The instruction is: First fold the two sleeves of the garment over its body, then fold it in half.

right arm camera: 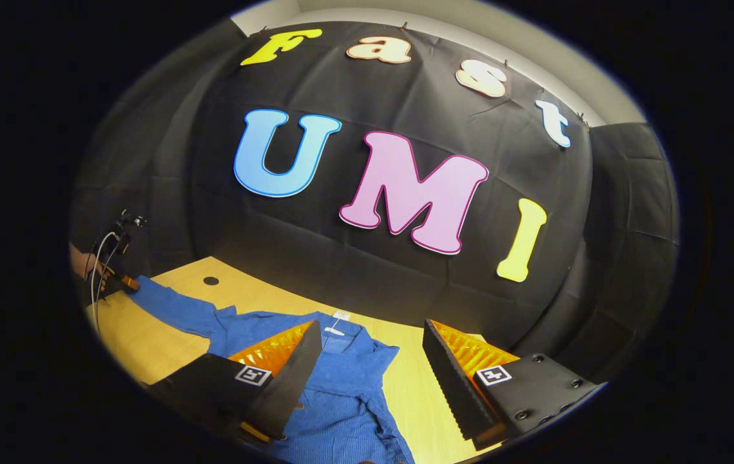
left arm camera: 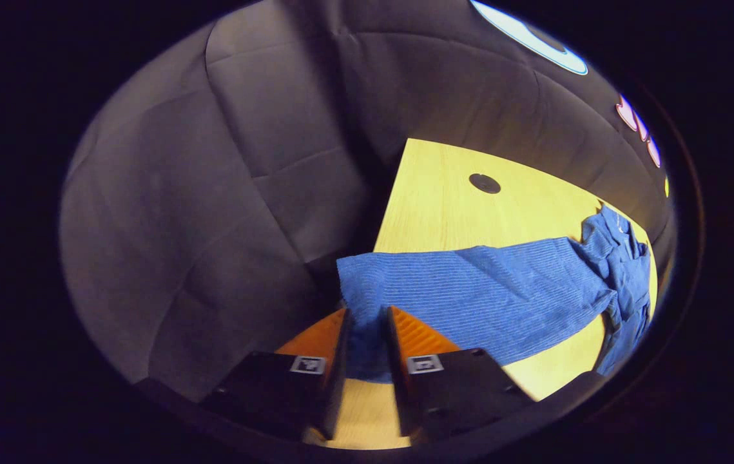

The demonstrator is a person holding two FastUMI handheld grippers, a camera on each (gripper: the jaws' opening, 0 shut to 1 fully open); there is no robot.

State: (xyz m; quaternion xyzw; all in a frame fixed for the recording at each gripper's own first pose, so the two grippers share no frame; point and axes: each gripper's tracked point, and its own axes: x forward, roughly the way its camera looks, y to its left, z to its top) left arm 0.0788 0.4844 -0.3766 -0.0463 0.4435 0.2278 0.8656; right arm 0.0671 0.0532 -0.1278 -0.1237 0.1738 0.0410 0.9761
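Observation:
A blue striped shirt (right arm camera: 341, 399) lies on the wooden table (right arm camera: 147, 341), collar and white label toward the booth wall. In the left gripper view its long sleeve (left arm camera: 482, 290) stretches from the bunched body (left arm camera: 627, 270) to my left gripper (left arm camera: 367, 312), which is shut on the cuff at the table's edge. The right gripper view shows that same left gripper (right arm camera: 123, 280) far off at the left, held by a hand (right arm camera: 80, 261), with the sleeve (right arm camera: 173, 309) pulled out to it. My right gripper (right arm camera: 373, 328) is wide open just above the shirt's collar area, holding nothing.
A round dark grommet (left arm camera: 484, 183) is set in the table beyond the sleeve. Black cloth walls (left arm camera: 244, 193) close in the table at the back and the left. Bare wood (right arm camera: 418, 399) lies to the right of the shirt body.

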